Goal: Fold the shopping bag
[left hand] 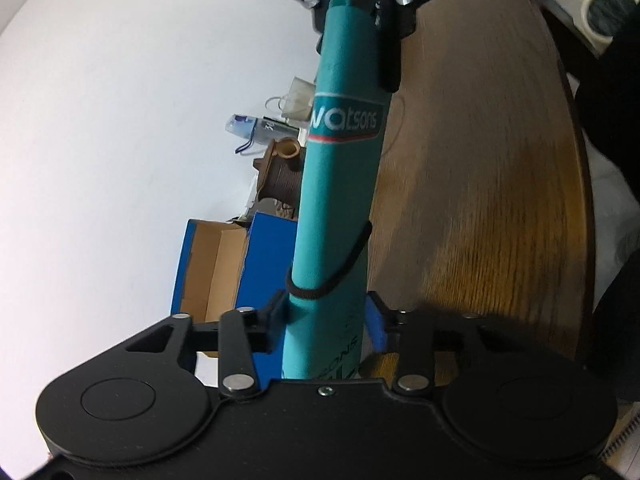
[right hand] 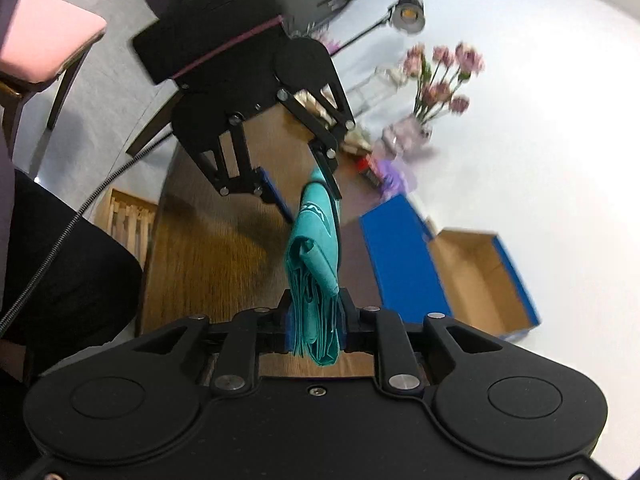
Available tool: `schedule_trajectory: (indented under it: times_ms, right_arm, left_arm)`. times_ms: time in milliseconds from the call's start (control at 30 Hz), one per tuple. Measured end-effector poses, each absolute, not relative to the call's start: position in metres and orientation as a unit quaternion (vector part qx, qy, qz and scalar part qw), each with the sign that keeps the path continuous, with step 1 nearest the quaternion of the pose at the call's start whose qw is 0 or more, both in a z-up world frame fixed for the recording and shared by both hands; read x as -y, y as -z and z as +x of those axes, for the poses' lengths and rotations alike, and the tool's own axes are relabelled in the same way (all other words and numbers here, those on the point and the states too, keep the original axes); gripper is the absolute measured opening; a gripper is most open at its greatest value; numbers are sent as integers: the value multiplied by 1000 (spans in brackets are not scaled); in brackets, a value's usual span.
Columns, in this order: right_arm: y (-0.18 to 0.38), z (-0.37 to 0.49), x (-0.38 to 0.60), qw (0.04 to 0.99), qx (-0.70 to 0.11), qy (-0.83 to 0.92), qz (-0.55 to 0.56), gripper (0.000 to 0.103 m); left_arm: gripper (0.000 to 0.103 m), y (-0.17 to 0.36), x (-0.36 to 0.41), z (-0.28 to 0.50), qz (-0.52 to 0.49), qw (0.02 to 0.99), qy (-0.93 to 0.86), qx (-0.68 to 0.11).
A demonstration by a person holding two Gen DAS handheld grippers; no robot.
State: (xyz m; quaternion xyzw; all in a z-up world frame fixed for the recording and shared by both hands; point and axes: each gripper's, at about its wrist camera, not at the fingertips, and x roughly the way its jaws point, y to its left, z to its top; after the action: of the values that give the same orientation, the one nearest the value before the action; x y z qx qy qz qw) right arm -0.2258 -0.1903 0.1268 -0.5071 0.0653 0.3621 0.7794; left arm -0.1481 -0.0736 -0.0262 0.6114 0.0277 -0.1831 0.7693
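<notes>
The teal Watsons shopping bag (left hand: 340, 184) is folded into a long narrow bundle and held in the air above the wooden table (left hand: 480, 200), stretched between my two grippers. A black elastic loop (left hand: 332, 280) hangs around it near my left gripper. My left gripper (left hand: 326, 320) stands around the near end with its jaws apart; the right one (left hand: 356, 12) is at the far end. In the right wrist view my right gripper (right hand: 316, 320) is shut on the layered end of the bag (right hand: 314, 256), and the left gripper (right hand: 300, 188) stands open around the other end.
An open blue cardboard box (right hand: 460, 272) lies on the table beside the bag, also in the left wrist view (left hand: 216, 260). A vase of pink flowers (right hand: 436, 80) and small items stand at the table's far end. A spool (left hand: 280, 172) stands behind the box.
</notes>
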Motion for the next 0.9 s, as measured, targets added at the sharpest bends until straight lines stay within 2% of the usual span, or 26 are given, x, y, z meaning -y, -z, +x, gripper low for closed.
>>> schedule_trajectory:
  times_ms: [133,233,300,333,533,600,633,733,833,900]
  right_arm:
    - [-125,-201,191,785,-99,-360,-494,36]
    - [-121,-188,189,791,-115,-329,-503,36]
    - [-116,-184,186,790,-123,-310,-515,44]
    - [-112,-181,183,782,-136,-302,-527,44]
    - [-101,-159,169,762,-193,-284,-549,44]
    - [-102,-148,163,762,-219,-279,-542,38]
    - [-102,-143,161,759,-228,-280,-541,32]
    - [-102,-131,159,752,-246,-285,-541,28]
    - [-100,-126,163,743,-245,-298,-547,27]
    - [-103,-121,168,742,-242,-315,-540,26]
  left_arm:
    - [21,17,86,-112,598,777,170,-104]
    - [20,16,95,-95,602,770,165,-131]
    - [20,13,102,-88,605,765,172,-141]
    - [20,12,106,-85,607,761,177,-145]
    - [21,13,110,-78,603,755,209,-150]
    - [21,14,114,-79,602,751,227,-150]
    - [21,13,116,-79,601,749,237,-151]
    - [22,10,115,-74,600,747,246,-151]
    - [28,7,109,-71,587,755,253,-146]
    - [42,7,106,-67,594,750,255,-140]
